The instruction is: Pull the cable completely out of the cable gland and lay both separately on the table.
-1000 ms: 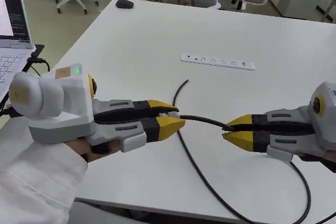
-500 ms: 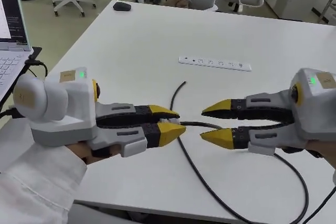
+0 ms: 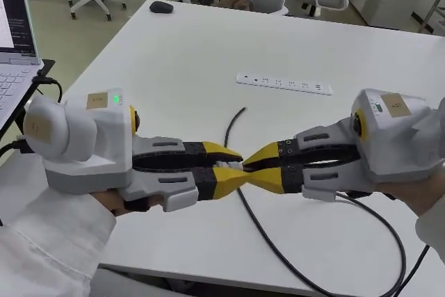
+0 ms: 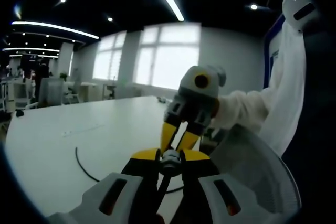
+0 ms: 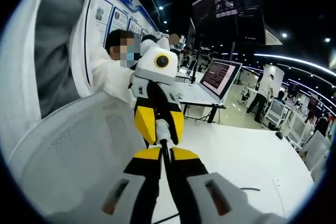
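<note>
Moved: right gripper [image 3: 250, 167] has come in from the right; its jaws, wide apart half a second ago, are now pinched together, tips meeting the left gripper's tips.
Left gripper [image 3: 231, 166]: held in the air over the table's near side, jaws nearly closed, clamped on the cable gland [image 4: 170, 157].
Right gripper jaws: squeezed onto the cable [image 5: 166, 157] just beside the gland.
Cable gland: off the table, between the two pairs of yellow tips, cable still in it.
Cable: black, rest lies on the white table [image 3: 208, 53], loops under the right gripper, free end points toward the power strip [image 3: 284, 83].
Around: laptop [image 3: 10, 33] at left, mouse [image 3: 161, 6] at far edge.
</note>
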A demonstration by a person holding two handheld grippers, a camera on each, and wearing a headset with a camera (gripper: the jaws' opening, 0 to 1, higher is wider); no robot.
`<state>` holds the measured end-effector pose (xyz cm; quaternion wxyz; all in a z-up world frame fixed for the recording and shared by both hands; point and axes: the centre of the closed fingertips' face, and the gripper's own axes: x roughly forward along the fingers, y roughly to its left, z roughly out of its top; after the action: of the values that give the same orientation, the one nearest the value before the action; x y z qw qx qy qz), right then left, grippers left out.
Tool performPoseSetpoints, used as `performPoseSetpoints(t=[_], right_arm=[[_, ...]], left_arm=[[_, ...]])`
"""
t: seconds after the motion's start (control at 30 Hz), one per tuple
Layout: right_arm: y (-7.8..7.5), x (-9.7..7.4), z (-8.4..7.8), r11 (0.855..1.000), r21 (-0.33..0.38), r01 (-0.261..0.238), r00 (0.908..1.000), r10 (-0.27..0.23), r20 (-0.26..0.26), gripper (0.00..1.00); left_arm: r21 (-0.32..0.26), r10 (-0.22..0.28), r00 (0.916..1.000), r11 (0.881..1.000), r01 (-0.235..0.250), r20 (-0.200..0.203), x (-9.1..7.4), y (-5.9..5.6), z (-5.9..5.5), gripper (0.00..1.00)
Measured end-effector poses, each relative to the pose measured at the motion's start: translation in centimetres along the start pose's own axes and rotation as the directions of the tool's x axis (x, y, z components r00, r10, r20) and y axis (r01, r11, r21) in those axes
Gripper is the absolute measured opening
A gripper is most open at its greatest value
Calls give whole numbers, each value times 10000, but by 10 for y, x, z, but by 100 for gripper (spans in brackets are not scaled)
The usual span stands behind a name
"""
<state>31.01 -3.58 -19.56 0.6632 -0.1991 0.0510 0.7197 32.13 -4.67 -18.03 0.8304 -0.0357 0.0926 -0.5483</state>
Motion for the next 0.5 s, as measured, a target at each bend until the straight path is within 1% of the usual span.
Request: performPoseSetpoints(t=[0.07, 0.27, 0.4, 0.5], right_arm=[[2, -1, 0, 10000, 16, -21, 10000, 21, 56, 4], [4, -3, -2, 10000, 15, -13, 10000, 13, 16, 4], [0, -12, -9, 9991, 267, 323, 9995, -323, -9, 4], [-2, -23, -15, 9968, 481, 633, 9980, -634, 12, 4]], left_arm=[[-53, -43, 10000, 10000, 43, 8, 0, 0, 0, 17], [55, -101, 9999, 9999, 101, -81, 1, -2, -1, 17], [-26, -62, 10000, 10000, 62, -34, 0, -1, -1, 17], [-99, -24, 10000, 9999, 24, -29, 0, 0, -1, 17]])
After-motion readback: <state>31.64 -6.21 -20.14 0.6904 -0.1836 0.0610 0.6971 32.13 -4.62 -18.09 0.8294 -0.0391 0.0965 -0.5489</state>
